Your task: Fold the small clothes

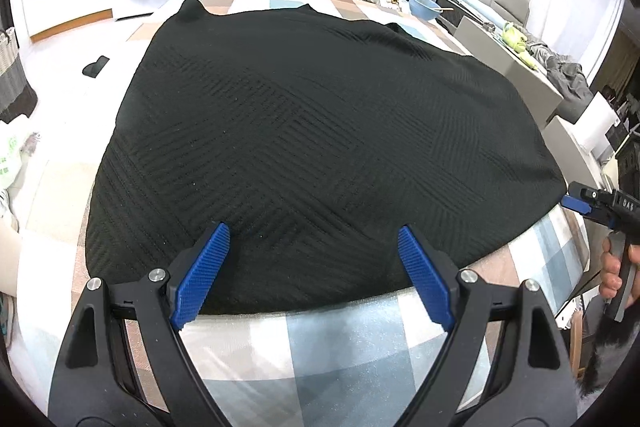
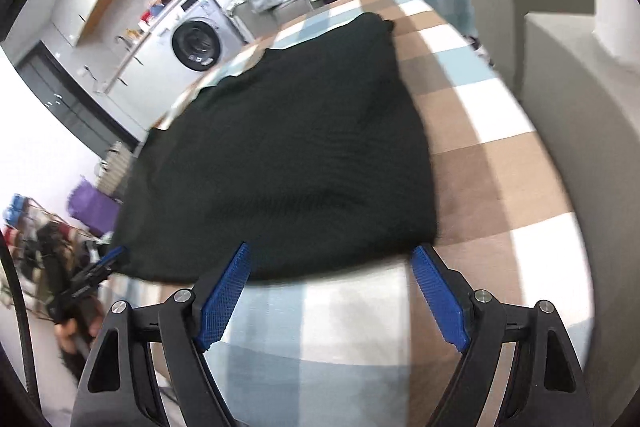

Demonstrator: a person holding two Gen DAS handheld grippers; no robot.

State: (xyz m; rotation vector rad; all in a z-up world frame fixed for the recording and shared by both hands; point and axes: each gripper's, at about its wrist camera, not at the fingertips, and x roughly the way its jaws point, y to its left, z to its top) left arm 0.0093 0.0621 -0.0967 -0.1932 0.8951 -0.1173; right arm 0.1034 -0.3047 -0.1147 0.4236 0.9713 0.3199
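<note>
Black garment point(image 1: 320, 131) lies flat on the checked tablecloth point(image 1: 340, 343), filling mid-frame, long axis across. Your left gripper point(image 1: 312, 267) straddles its near hem, jaws apart, empty. Right gripper point(image 2: 330, 291), likewise apart, hangs at the lower-right corner.

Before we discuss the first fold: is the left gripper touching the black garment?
Cannot tell. In the left wrist view the left gripper stands open over the black garment's near edge, but no gap or contact shows plainly.
</note>
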